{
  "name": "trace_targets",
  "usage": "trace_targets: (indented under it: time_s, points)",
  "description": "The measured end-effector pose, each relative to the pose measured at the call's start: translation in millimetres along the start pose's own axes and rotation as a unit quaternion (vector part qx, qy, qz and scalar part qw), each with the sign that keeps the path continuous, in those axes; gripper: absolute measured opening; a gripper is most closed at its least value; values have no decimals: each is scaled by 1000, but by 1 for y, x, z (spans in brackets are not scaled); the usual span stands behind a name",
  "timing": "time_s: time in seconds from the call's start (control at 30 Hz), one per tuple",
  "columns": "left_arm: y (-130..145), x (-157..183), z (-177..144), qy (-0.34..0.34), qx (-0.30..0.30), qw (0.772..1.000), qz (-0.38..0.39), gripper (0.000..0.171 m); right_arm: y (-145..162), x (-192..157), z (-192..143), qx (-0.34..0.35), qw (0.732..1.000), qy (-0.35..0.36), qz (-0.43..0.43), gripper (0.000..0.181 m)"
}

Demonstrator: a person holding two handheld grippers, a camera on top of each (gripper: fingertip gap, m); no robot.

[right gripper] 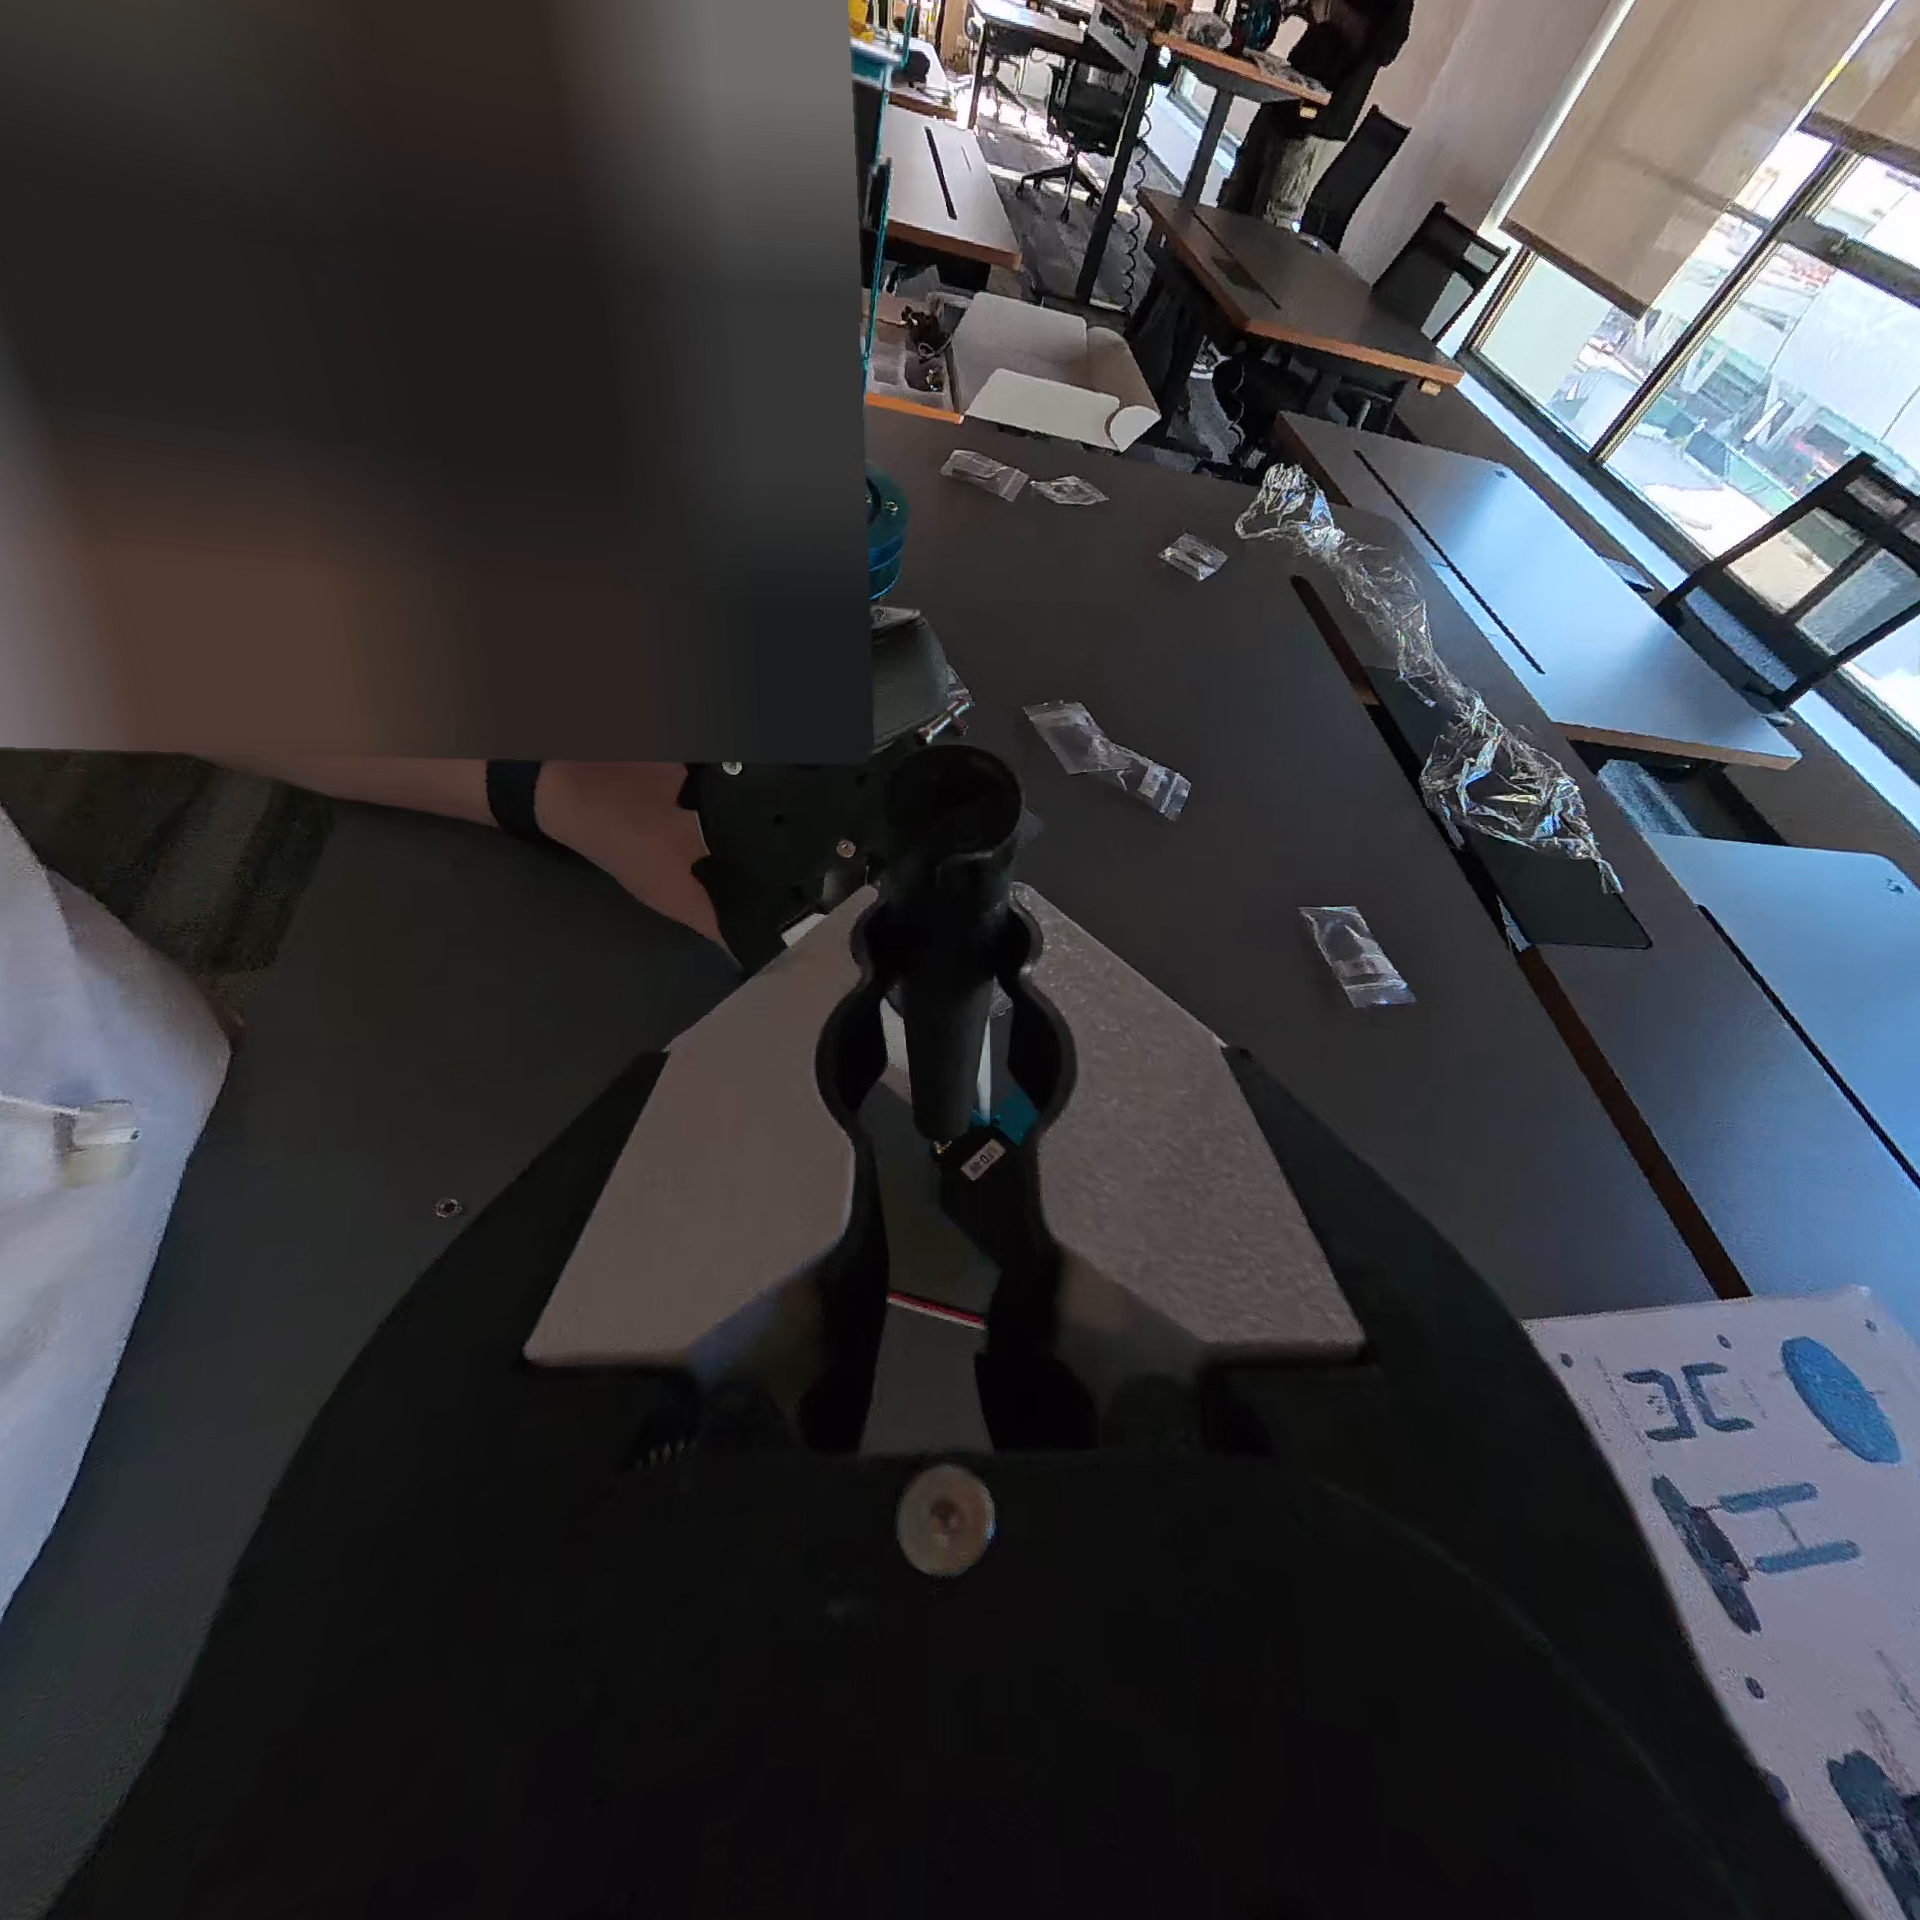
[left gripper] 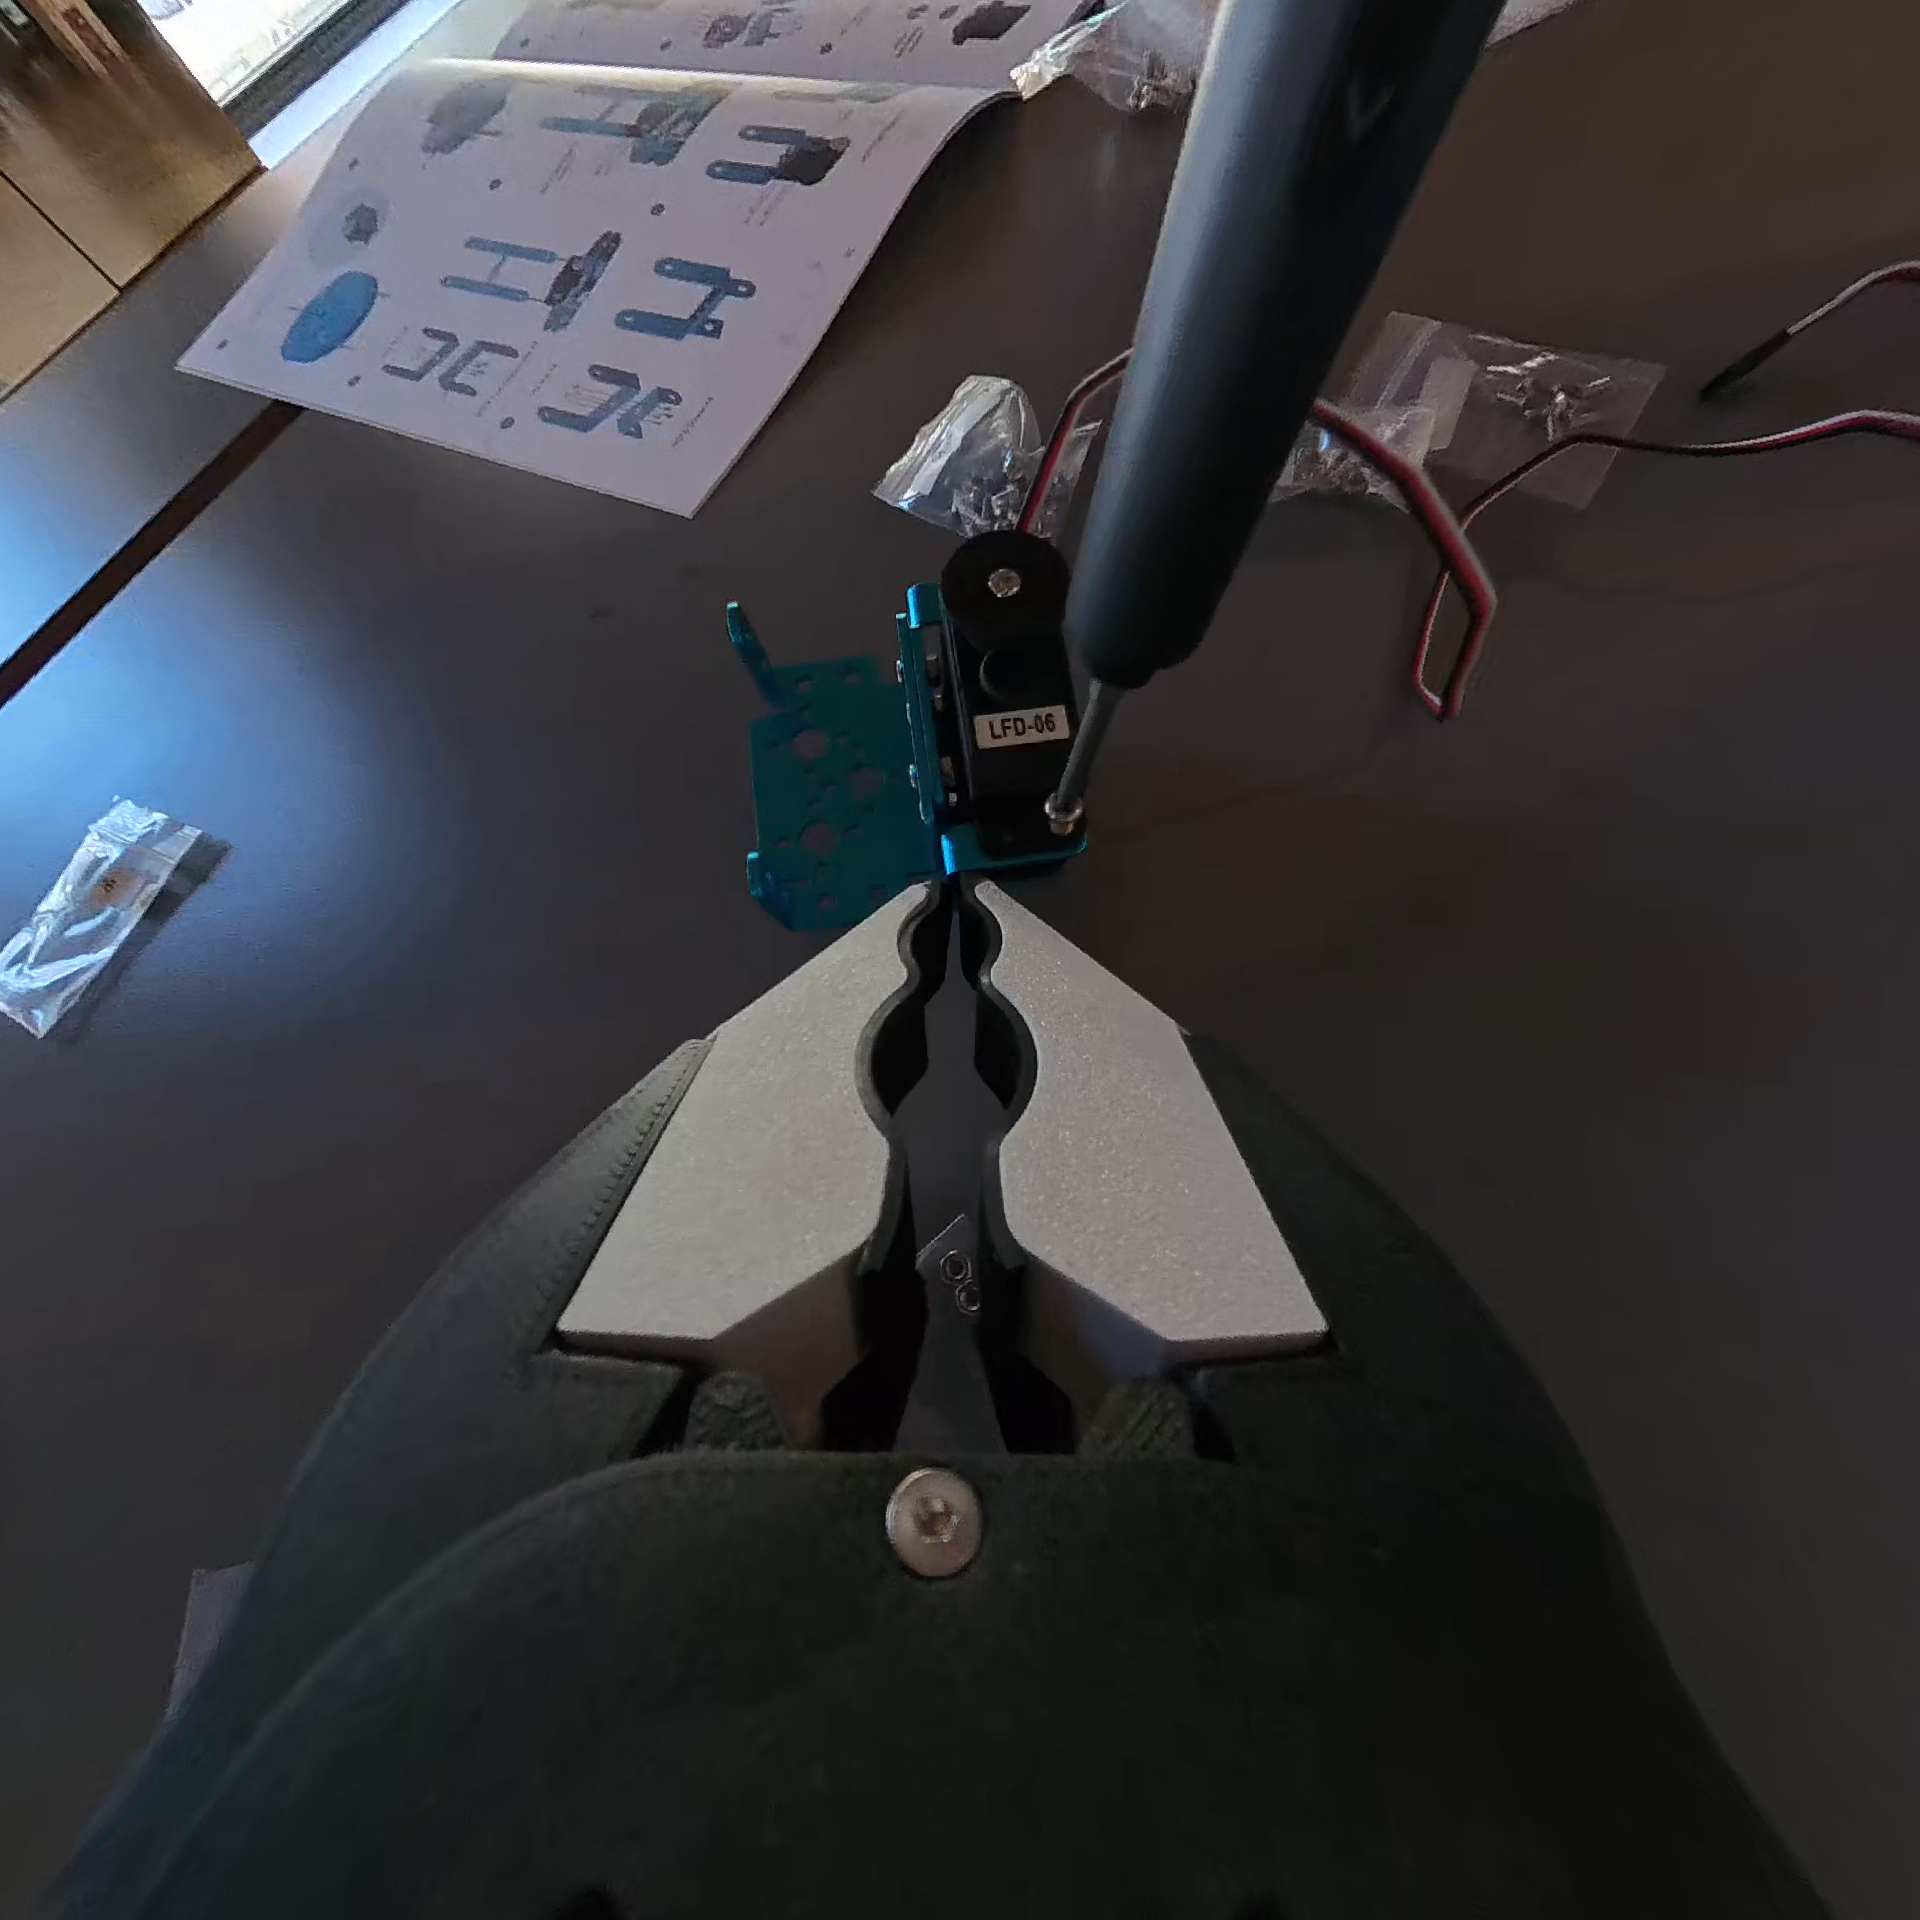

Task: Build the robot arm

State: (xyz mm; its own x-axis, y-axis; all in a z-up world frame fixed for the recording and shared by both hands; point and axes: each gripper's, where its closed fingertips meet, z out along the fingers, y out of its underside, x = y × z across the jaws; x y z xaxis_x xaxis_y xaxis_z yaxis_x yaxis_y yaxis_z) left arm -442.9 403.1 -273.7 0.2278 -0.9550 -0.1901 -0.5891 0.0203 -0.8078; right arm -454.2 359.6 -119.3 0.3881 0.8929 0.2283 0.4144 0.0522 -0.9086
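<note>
While a large blurred patch is covering the upper left of the right wrist view, the left gripper (left gripper: 952,891) is pressing its fingers (left gripper: 831,1049) together on the near edge of a blue metal bracket (left gripper: 831,790), which is standing on the dark worktop (left gripper: 416,831). A black servo (left gripper: 1013,717) with a white label is sitting in the bracket, upright, its round horn at the top. Its red, black and white cable (left gripper: 1455,613) is running away to the right, and the far end is cut off by the frame.

The right gripper (right gripper: 943,935) is clamping its fingers (right gripper: 727,1143) around the dark handle of a screwdriver (left gripper: 1247,312). In the left wrist view the handle's top is cut off by the upper edge. Its long axis is leaning, going from the upper right down to the lower left, and the thin metal tip is pointing down onto a screw (left gripper: 1062,812) at the right foot of the servo. In the right wrist view the bracket and servo are mostly hidden behind the handle and fingers; only a small blue and black part is showing.

An open instruction booklet (left gripper: 582,270) with blue drawings is lying beyond the bracket, blurred. Small clear bags (left gripper: 977,447) of hardware are lying near it; what is inside is hard to make out. One more bag (left gripper: 94,914) is lying well apart on the left.
</note>
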Motion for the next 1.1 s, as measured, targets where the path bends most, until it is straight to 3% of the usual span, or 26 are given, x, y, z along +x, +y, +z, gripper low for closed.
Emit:
trace_targets:
  time_s: [0.3,0.6,0.8,0.9,1.1]
  points:
    - [0,0,-1,-2,1,1000,5,1,-6,-1,16,-46,999,6,-3,18]
    - [1,1,-1,5,-1,1000,-6,1,-6,-21,25,-88,992,-77,-48,18]
    - [2,-1,-1,1,-4,1000,-15,1,-5,8,27,-127,991,51,-12,19]
    - [2,-1,-1,-3,-5,1000,-22,1,-7,9,29,-108,987,113,34,19]
    - [3,0,-3,-9,-5,1000,-9,2,-8,1,36,-139,979,146,0,19]
